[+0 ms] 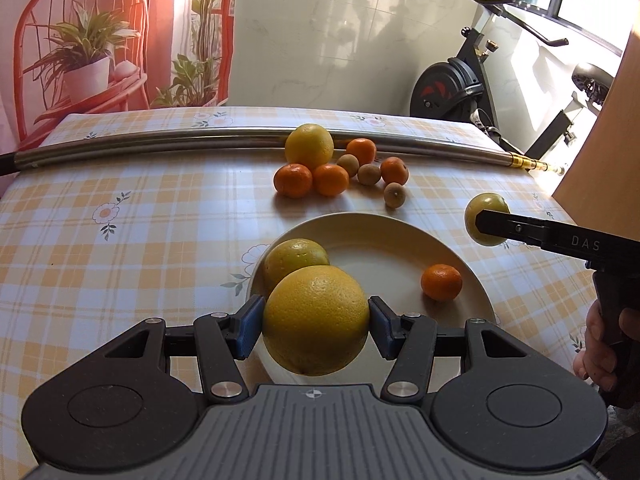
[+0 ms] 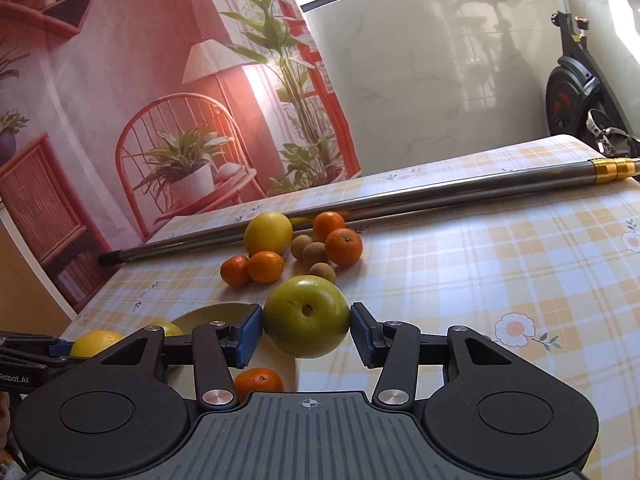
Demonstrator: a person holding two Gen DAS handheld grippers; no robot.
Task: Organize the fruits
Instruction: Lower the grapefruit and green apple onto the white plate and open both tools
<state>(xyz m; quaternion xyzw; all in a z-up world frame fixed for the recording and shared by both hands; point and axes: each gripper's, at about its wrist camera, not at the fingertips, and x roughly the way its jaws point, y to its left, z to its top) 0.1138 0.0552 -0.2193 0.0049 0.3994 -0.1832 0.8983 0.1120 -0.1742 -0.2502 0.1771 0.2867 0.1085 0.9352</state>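
While grippers hold fruit, plate contains lemon and tangerine.

Dimpled, matt yellow citrus between blue ribbed pads; smooth, glossy green apple; glazed cream plate – shiny metal pole at 12 o'clock – checked tablecloth.

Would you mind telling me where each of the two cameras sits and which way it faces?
Left wrist: sits behind the left gripper, facing across the plate toward the wall; it holds a large yellow citrus; the right gripper and person's hand show at right.
Right wrist: sits behind the right gripper, clamping a green fruit, angled toward the backdrop.
Shared: plate, loose fruit pile, metal pole.
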